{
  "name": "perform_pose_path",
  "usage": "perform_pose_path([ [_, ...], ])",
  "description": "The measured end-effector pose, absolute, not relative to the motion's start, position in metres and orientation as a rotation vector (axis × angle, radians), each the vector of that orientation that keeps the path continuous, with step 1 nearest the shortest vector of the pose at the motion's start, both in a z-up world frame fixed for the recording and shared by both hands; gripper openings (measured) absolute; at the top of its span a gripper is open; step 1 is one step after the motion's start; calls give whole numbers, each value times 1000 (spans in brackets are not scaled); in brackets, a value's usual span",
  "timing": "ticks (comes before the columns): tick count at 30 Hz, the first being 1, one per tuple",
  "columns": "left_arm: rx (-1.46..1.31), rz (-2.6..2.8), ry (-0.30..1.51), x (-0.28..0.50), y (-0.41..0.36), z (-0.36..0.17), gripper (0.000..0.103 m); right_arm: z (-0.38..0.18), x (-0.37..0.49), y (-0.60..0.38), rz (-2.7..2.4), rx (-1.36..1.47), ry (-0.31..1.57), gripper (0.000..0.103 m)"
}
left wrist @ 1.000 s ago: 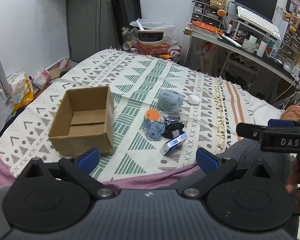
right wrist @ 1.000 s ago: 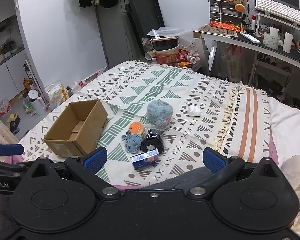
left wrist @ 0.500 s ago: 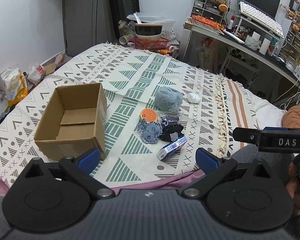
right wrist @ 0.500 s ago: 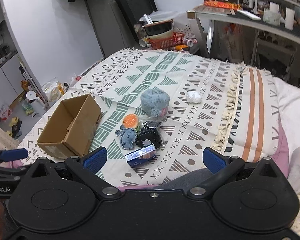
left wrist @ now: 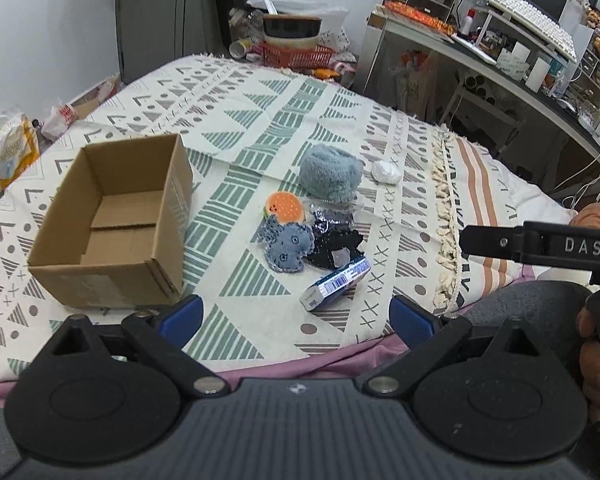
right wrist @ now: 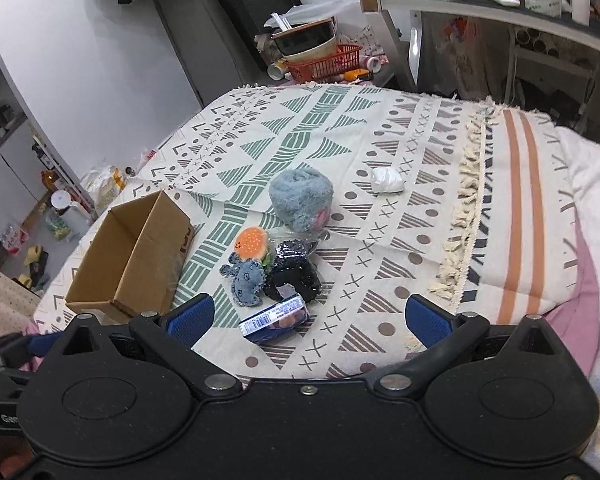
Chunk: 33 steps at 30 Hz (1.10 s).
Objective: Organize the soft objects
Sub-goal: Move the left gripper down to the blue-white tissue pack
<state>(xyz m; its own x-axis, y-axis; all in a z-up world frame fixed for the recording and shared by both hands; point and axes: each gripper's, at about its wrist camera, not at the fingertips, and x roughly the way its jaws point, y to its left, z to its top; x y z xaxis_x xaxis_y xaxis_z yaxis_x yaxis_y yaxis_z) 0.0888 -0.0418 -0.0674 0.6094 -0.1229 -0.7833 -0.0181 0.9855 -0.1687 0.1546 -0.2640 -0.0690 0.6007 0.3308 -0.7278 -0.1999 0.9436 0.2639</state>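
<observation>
On the blanket I count: 1 box, 1 fluffy blue ball, 1 orange plush, 1 blue plush, 1 black bagged item, 1 blue pack, 1 white wad. That's 6 loose items, 1 container.

Both grippers moved forward and lower toward the bed; left gripper now nearer cardboard box, right gripper nearer the blue packet. Jaws unchanged, wide apart. Objects unmoved.
</observation>
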Motion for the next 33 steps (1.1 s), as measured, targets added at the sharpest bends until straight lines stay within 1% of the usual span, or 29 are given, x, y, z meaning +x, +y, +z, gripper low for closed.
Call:
perform_pose_path([
  [3, -175, -61, 923, 95, -43, -75, 99, -75, 161, -267, 321, 191, 898, 101],
  [10, -212, -65, 964, 113, -49, -93, 96, -91, 178, -274, 368, 292, 970, 87],
  [18, -245, -51, 1016, 136, -55, -119, 90, -111, 203, -281, 364, 418, 1032, 87],
  [23, -233, -54, 1035, 153, -62, -133, 90, -118, 213, -277, 357, 449, 1047, 87],
  [26, -179, -59, 1039, 162, -70, -140, 85, -122, 217, -272, 359, 452, 1052, 87],
  [33, -157, -95, 1066, 182, -83, -158, 84, -138, 237, -269, 341, 502, 1092, 87],
])
